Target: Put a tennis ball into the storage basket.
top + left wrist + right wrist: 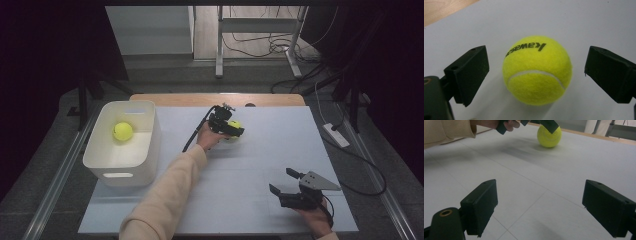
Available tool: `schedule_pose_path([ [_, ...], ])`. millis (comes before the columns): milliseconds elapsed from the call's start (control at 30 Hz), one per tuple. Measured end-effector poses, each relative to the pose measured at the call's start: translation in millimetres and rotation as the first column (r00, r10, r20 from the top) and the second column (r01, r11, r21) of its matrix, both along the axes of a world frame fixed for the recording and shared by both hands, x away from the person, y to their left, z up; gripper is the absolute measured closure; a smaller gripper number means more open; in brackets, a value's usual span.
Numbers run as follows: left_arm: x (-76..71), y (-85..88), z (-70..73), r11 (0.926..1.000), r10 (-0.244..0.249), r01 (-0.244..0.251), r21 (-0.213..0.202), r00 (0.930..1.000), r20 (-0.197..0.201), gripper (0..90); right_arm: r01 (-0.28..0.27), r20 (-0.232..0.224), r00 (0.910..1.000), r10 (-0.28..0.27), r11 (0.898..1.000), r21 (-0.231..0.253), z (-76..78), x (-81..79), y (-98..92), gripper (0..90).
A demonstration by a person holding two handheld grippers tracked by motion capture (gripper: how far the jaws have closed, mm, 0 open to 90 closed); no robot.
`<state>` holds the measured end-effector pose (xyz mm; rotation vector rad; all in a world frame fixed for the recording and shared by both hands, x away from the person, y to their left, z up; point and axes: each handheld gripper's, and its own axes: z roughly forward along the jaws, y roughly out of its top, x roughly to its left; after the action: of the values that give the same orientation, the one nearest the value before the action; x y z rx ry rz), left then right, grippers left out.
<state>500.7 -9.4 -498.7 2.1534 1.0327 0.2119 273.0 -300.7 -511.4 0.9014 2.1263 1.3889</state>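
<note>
A yellow tennis ball (234,125) (537,70) (549,136) rests on the white tabletop, toward the back middle. My left gripper (235,131) (536,63) reaches down over it with one black jaw on each side. In the left gripper view a gap shows between each pad and the ball, so the gripper is open. My right gripper (281,180) (540,192) hovers low near the front right of the table. It is open, with nothing between its jaws, and it points toward the ball.
A white bin (150,137) stands at the table's left and holds a second yellow tennis ball (122,131). A wooden strip (170,99) runs along the table's back edge. Bare white tabletop (250,165) lies between the two grippers.
</note>
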Motion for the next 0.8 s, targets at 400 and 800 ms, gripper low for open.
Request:
schedule_pose_path([
  [400,2.4,-2.0,-6.8,1.0,0.007,-0.007,0.004,0.9987,-0.051,24.7,0.0,-0.003,1.0,0.0,1.0,0.003,-0.4,0.1,-0.3,13.2],
  [800,1.3,1.1,-0.1,0.9999,0.007,-0.006,0.01,0.999,-0.045,26.9,0.005,0.001,1.0,-0.005,1.0,0.001,0.1,-0.3,-0.8,13.5],
])
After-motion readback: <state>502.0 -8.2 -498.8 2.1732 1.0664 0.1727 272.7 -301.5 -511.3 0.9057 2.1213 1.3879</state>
